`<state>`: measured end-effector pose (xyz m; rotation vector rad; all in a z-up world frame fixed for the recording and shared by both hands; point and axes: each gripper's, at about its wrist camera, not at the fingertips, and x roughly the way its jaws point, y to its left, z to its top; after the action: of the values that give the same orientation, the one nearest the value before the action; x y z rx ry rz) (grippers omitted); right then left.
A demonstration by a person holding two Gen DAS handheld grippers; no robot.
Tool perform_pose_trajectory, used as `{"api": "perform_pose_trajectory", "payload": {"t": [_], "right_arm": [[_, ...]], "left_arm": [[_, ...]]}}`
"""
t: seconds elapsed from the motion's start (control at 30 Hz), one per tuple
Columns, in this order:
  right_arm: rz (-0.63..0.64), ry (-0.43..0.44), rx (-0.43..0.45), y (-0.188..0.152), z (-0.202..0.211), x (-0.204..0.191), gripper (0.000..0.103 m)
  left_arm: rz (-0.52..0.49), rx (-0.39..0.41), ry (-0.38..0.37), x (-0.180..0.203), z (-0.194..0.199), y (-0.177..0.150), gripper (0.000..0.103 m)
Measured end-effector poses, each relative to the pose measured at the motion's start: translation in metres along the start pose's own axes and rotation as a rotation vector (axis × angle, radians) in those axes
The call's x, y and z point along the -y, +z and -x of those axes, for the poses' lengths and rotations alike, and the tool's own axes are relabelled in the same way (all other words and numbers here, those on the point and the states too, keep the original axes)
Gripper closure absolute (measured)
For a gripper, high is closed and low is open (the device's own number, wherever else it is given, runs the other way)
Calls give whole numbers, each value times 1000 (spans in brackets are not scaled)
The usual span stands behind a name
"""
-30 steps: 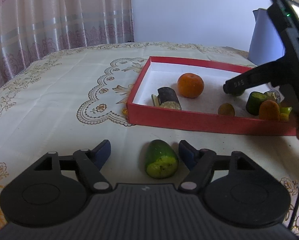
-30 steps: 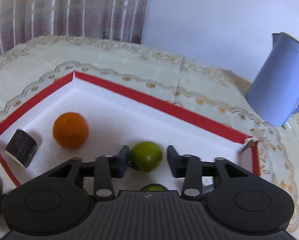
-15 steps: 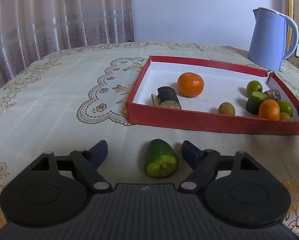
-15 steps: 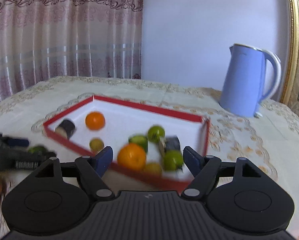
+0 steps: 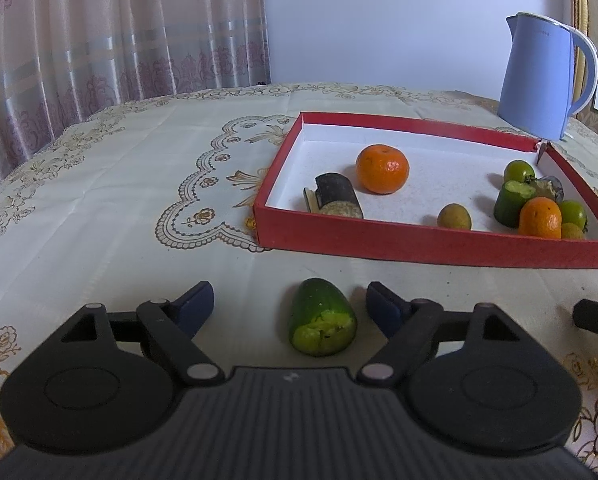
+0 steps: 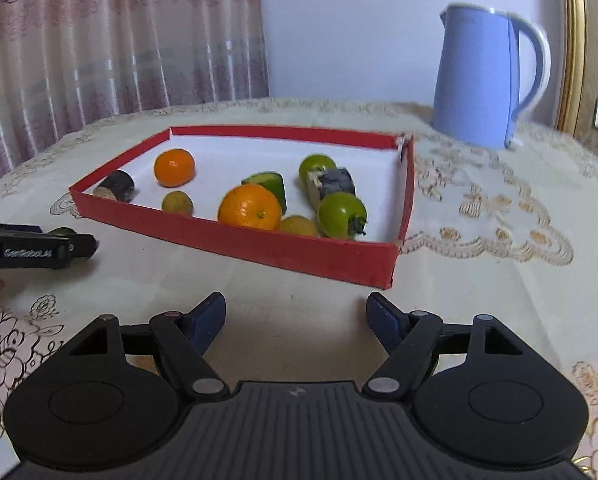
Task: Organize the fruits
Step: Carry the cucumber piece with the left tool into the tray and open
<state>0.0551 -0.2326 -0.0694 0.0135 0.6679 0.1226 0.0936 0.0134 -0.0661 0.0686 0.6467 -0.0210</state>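
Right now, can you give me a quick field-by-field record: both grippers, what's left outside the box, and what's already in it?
left gripper: open, cucumber piece lying between its fingers on the tablecloth, not gripped
right gripper: open, empty, jaws just opened, in front of the red box
outside box: only the cucumber piece
inside box: two oranges, green and yellowish small fruits, a cucumber piece, two dark chunks
behind box: blue kettle

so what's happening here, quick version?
A person with a gripper in each hand is sorting fruit into a red tray. The left gripper is open, with a cut green cucumber piece lying on the tablecloth between its fingers, not gripped. The right gripper is open and empty, in front of the tray, its jaws just opened.
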Motion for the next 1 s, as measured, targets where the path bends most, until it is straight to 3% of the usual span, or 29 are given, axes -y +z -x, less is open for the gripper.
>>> {"api": "perform_pose_trajectory", "payload": {"t": [0.13,0.37,0.63,1.0], "right_arm": [[-22,-53,-14,3,-6,-1,14],[-4,-40,-28,5,-9,-3,6],[-4,-33,-31,5,-11,-2,4],[-4,-33,-30,5,-12,-2,4]], "left_arm": [[-16,4,-1,3,2,-1,26],[-35,15,-19,5,6,-2,39],[-107,46,-28,19,11,-6,72],[-50,32,-29,12,11,-6,74]]}}
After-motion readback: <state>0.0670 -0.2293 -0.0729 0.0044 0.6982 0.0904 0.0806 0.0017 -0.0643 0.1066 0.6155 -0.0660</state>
